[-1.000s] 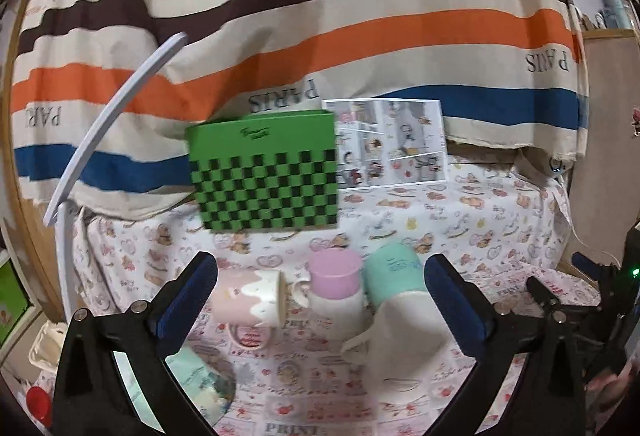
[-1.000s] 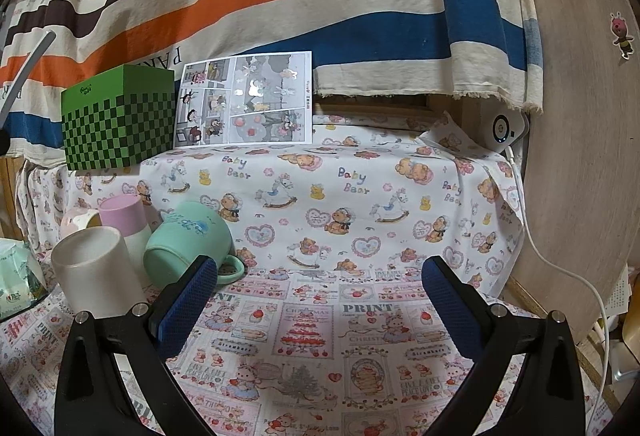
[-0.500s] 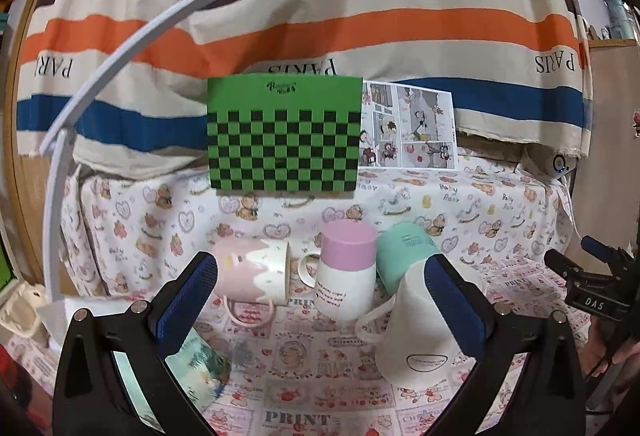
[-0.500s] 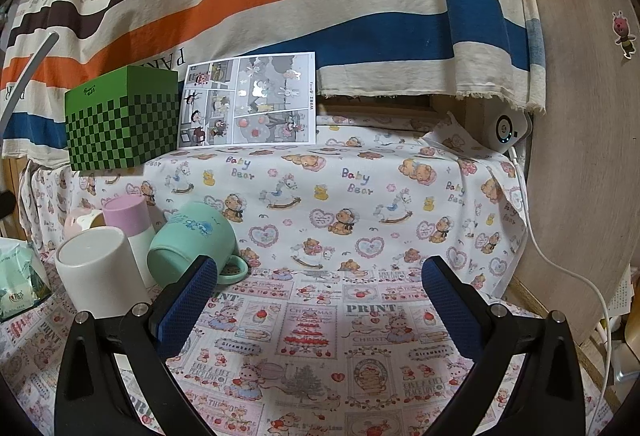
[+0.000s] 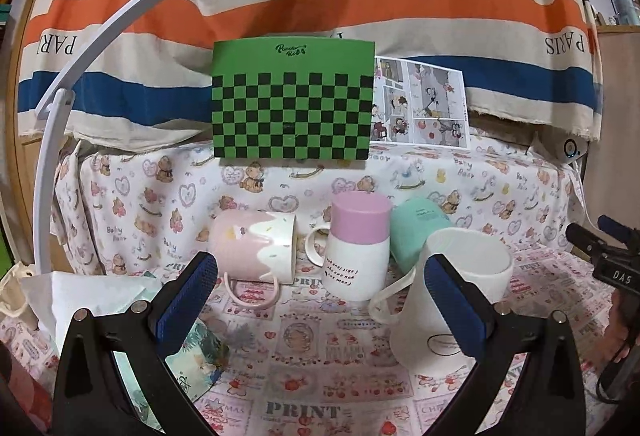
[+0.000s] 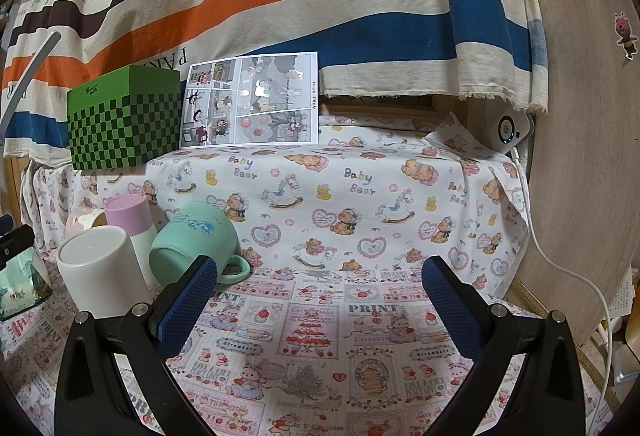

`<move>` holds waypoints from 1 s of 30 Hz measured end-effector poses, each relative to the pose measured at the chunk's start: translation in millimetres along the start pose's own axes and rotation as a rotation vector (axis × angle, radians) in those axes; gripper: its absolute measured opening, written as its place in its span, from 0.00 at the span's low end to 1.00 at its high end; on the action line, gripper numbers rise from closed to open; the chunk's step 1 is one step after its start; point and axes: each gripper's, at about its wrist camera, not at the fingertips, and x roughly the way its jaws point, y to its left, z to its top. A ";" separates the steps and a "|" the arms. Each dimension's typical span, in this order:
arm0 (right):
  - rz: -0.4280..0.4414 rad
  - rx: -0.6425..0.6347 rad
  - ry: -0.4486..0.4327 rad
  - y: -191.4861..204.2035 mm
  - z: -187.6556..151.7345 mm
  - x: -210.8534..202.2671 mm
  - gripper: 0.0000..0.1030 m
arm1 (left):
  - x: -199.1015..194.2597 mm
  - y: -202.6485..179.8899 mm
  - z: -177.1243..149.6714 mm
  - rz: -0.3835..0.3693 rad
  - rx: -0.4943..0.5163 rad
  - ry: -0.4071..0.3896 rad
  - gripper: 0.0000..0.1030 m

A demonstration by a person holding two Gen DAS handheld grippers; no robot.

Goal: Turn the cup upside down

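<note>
Several cups stand close together on the patterned cloth. A white cup (image 5: pixel 444 300) stands upside down, its handle to the left; it also shows in the right wrist view (image 6: pixel 100 272). Behind it a white cup with a pink base (image 5: pixel 358 244) is upside down. A pink-and-white mug (image 5: pixel 256 250) lies on its side, mouth to the right. A mint-green mug (image 6: pixel 192 240) lies on its side against the others. My left gripper (image 5: pixel 320 300) is open, just before the cups, its right finger in front of the white cup. My right gripper (image 6: pixel 320 300) is open and empty, right of the mint mug.
A green checkered box (image 5: pixel 292 108) and a comic sheet (image 6: pixel 252 100) stand on the raised ledge behind. A white curved lamp arm (image 5: pixel 80 76) rises at left. A printed packet (image 5: pixel 192 352) lies at lower left. A wooden panel (image 6: pixel 580 156) and white cable (image 6: pixel 568 268) are at right.
The left gripper has swung left and drawn nearer the cups, which now sit lower and larger between its fingers. The right gripper has barely moved.
</note>
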 end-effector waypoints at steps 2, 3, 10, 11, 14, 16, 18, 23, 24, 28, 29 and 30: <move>0.000 0.000 0.000 -0.2 0.0 0.0 1.00 | 0.5 1.9 -2.6 0.005 -0.002 0.000 1.00; 0.001 0.000 0.000 -0.5 -0.1 0.1 1.00 | 0.9 2.3 -3.4 0.013 0.001 0.002 1.00; 0.008 -0.006 -0.001 2.7 -0.4 -0.8 1.00 | -2.0 -0.7 -4.2 0.073 0.018 -0.007 1.00; 0.007 -0.005 -0.001 2.4 -0.5 -0.8 1.00 | -2.8 -1.5 -4.3 0.073 0.022 -0.010 1.00; 0.012 -0.008 0.001 3.8 -0.3 -0.5 1.00 | -4.7 -0.9 -5.0 0.092 0.011 -0.010 1.00; 0.012 -0.007 0.000 4.0 -0.6 -1.1 1.00 | -5.2 -1.4 -5.2 0.077 0.012 -0.010 1.00; 0.012 -0.006 0.000 4.7 -0.5 -0.6 1.00 | -4.8 -3.1 -5.3 0.075 0.020 -0.008 1.00; 0.012 -0.007 0.000 3.8 -0.4 -0.8 1.00 | -5.8 -3.5 -5.7 0.066 0.018 -0.006 1.00; 0.012 -0.008 0.001 4.4 -0.4 -0.7 1.00 | -6.0 -4.0 -5.7 0.064 0.019 -0.006 1.00; 0.011 -0.007 0.000 3.0 -0.3 -0.9 1.00 | -6.2 -6.1 -5.9 0.060 0.026 -0.004 1.00; 0.011 -0.007 0.001 2.9 -0.3 -0.9 1.00 | -6.4 -5.8 -5.9 0.060 0.024 -0.004 1.00; 0.011 -0.008 0.001 3.9 -0.4 -0.8 1.00 | -6.3 -5.1 -6.0 0.061 0.021 -0.002 1.00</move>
